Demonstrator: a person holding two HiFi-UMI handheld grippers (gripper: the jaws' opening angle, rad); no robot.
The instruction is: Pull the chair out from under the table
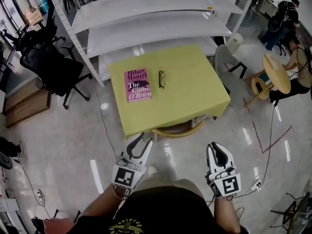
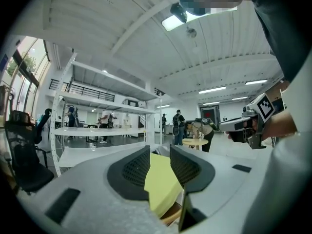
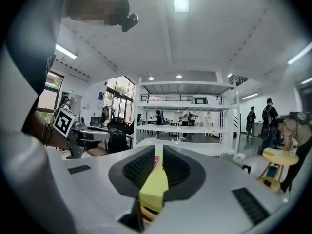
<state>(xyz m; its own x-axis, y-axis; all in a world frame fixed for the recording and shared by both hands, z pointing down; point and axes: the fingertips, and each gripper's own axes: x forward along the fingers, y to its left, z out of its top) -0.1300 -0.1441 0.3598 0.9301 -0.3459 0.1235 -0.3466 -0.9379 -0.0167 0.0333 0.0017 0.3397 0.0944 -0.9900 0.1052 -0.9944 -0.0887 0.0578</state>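
Note:
A table with a yellow cloth stands ahead of me. A wooden chair is tucked under its near edge, and only the curved back rail shows. My left gripper is just short of the table's near left corner, open with nothing between its jaws. In the left gripper view the left gripper frames the yellow cloth and a bit of chair wood. My right gripper is shut and empty, right of the chair and a little back from the table. The right gripper points at the cloth corner.
A pink book and glasses lie on the table. A white shelving rack stands behind it. A black office chair is at left. At right are a grey chair, a round wooden table with a seated person, and floor cables.

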